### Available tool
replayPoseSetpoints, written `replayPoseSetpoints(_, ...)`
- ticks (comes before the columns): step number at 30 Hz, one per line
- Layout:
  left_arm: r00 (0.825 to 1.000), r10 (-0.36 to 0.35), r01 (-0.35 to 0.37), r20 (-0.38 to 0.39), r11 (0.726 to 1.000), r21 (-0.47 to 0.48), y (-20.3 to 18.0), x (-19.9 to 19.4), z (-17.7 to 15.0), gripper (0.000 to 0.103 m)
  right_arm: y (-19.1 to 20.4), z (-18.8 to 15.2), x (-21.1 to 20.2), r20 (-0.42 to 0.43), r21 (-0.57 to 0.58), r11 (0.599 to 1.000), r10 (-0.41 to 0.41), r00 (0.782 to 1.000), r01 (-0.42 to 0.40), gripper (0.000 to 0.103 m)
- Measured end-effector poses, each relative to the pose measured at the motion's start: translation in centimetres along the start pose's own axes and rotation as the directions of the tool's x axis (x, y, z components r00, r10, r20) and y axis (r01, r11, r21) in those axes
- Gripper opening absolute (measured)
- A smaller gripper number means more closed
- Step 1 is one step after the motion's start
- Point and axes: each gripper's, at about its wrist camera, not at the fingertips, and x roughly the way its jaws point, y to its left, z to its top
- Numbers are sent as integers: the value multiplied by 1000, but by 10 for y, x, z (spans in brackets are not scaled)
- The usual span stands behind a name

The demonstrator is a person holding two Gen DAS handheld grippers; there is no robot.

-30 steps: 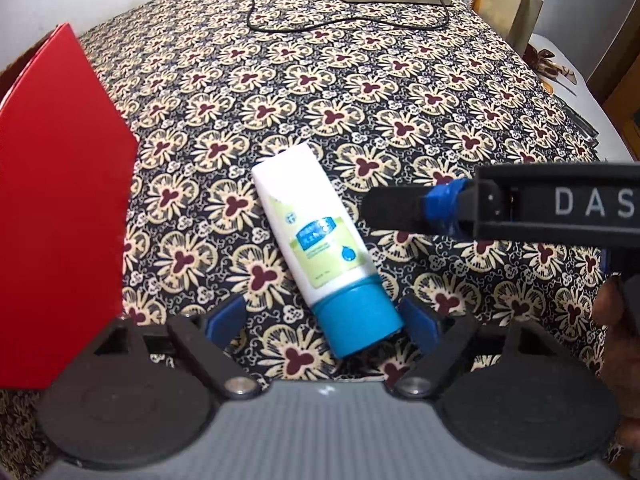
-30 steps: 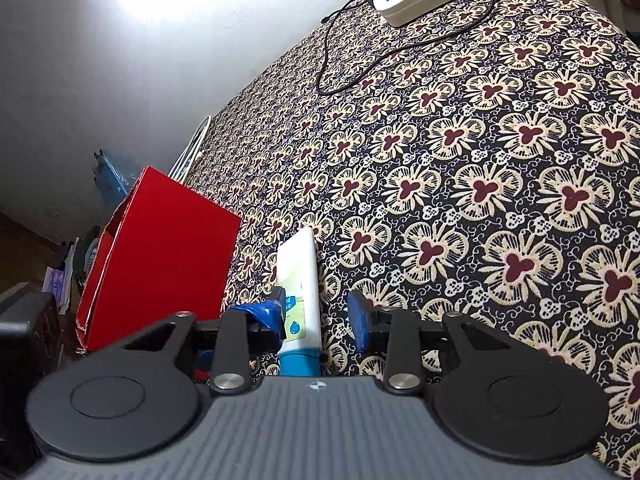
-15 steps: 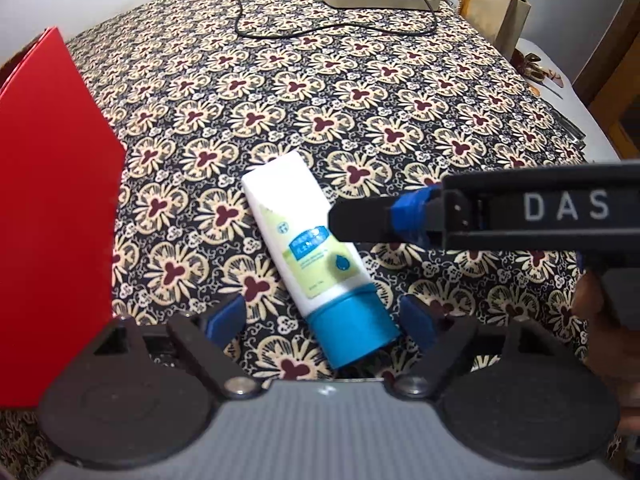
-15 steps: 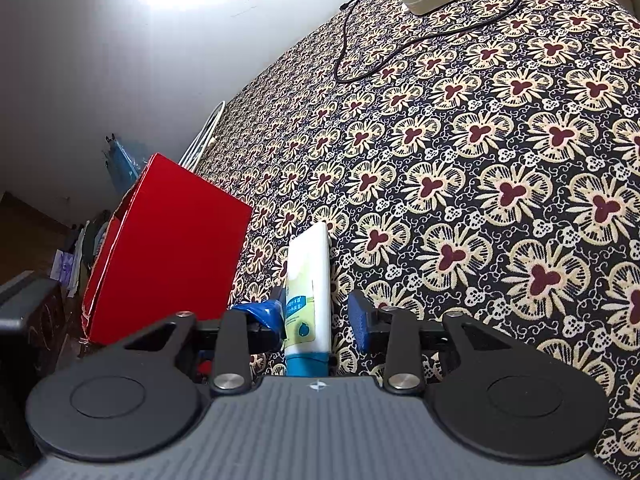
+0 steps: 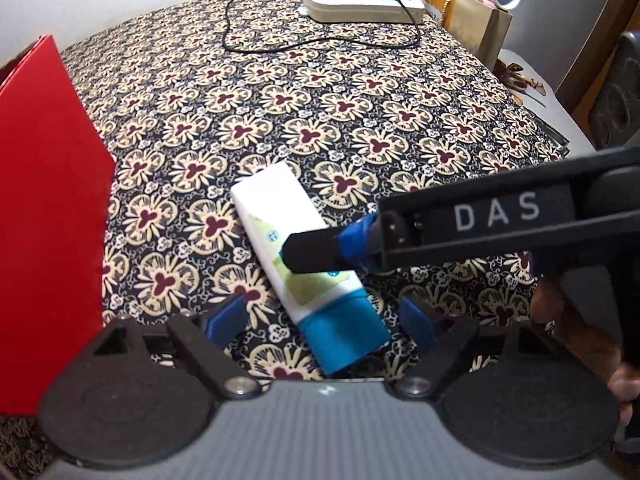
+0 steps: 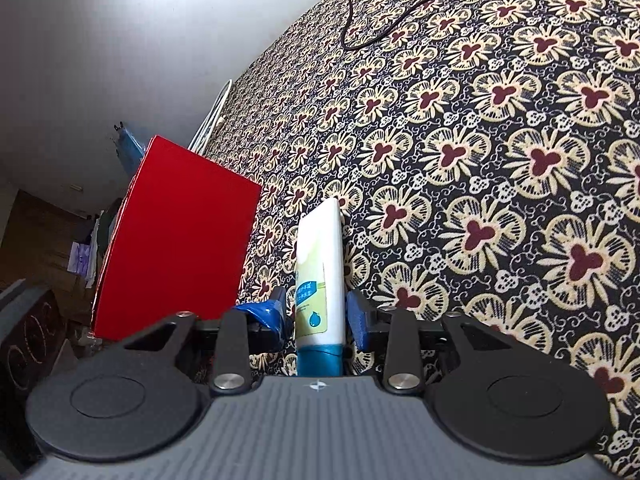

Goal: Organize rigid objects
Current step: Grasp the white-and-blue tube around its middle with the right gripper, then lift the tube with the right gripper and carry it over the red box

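Note:
A white tube with a blue cap (image 5: 296,248) lies on the flowered cloth, cap toward me. My left gripper (image 5: 324,316) is open, its fingers on either side of the cap. My right gripper (image 6: 320,316) is open and straddles the tube (image 6: 320,280) near its cap end; its fingers do not press the tube. In the left wrist view one right finger (image 5: 320,248) reaches across the tube from the right. A red box (image 5: 44,208) stands at the left, also in the right wrist view (image 6: 176,248).
A white power strip (image 5: 360,4) with a black cable (image 5: 248,46) lies at the far edge. A gold paper bag (image 5: 476,24) stands at the far right. The table edge falls off at the right.
My right gripper has moved left over the tube so that its fingers now straddle it. The left gripper has drawn back and up a little.

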Motion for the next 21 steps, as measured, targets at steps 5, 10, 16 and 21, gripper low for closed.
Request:
replayPoseSetpoints(5, 999, -1, 1, 38, 1000, 10, 2, -4, -6, 70, 2, -2, 9, -34, 9, 999, 36, 999, -36, 16)
replayPoseSetpoints(10, 998, -24, 23, 51, 1000, 4, 9, -7, -8, 59, 7, -6, 16, -71, 18, 998, 60, 996, -59, 16)
replayPoseSetpoints(16, 998, 0, -1, 65, 1000, 15, 10, -9, -9, 48, 10, -5, 19, -54, 26, 998, 51, 997, -50, 15)
replayPoseSetpoints(21, 998, 0, -2, 67, 1000, 22, 7, -11, -10, 39, 6, -6, 11, -39, 30, 999, 45, 998, -43, 15)
